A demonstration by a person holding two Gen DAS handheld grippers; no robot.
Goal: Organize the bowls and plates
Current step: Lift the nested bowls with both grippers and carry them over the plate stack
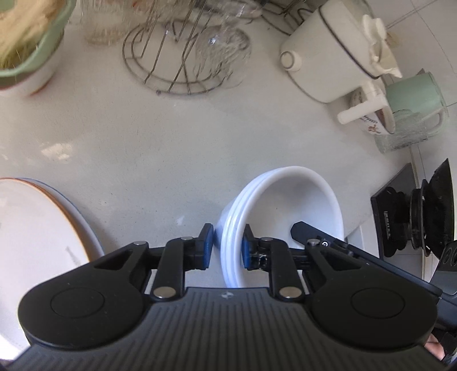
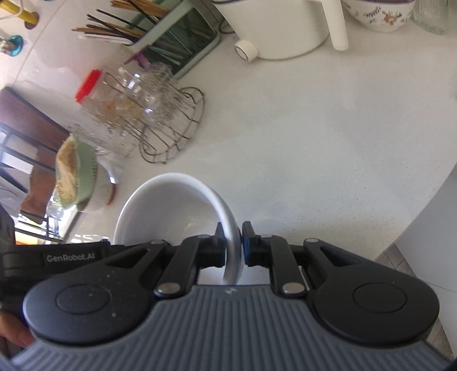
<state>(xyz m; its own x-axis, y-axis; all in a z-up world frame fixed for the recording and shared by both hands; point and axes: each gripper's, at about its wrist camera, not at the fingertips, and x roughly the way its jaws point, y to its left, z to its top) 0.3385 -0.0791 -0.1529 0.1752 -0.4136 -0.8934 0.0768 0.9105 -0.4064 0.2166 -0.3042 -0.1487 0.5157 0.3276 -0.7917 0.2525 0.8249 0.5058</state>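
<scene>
The counter point(image 1: 171, 137) is white and fills both views. In the left view a big white pot point(image 1: 322, 54) lies at 1 o'clock, its lid shut, so its contents cannot be told. At 9 o'clock a stack of plates point(image 1: 42, 228) shows its rims at the frame edge. At 11 o'clock a green bowl point(image 1: 31, 48) holds something straw-coloured and blurred. At 12 o'clock a wire rack point(image 1: 182, 65) carries clear glasses, upside down. At 3 o'clock a green mug point(image 1: 414, 94) stands beside a flowered bowl point(image 1: 374, 120).

The stack of white bowls point(image 1: 274, 211), about 3 by the rims, sits just ahead of the left gripper point(image 1: 227, 248). Its blue pads straddle the near rim: the right pad presses inside, the left pad stands just outside, and contact there cannot be told. The top bowl's inside looks bare.

In the right view the right gripper point(image 2: 232, 245) is clenched on the stack's rim at 6 o'clock, the bowls tipping away to 10 o'clock. A red-capped jar point(image 2: 97, 97) at 10 o'clock holds orange bits. A green caddy point(image 2: 168, 37) at 11 o'clock holds chopsticks point(image 2: 114, 25).
</scene>
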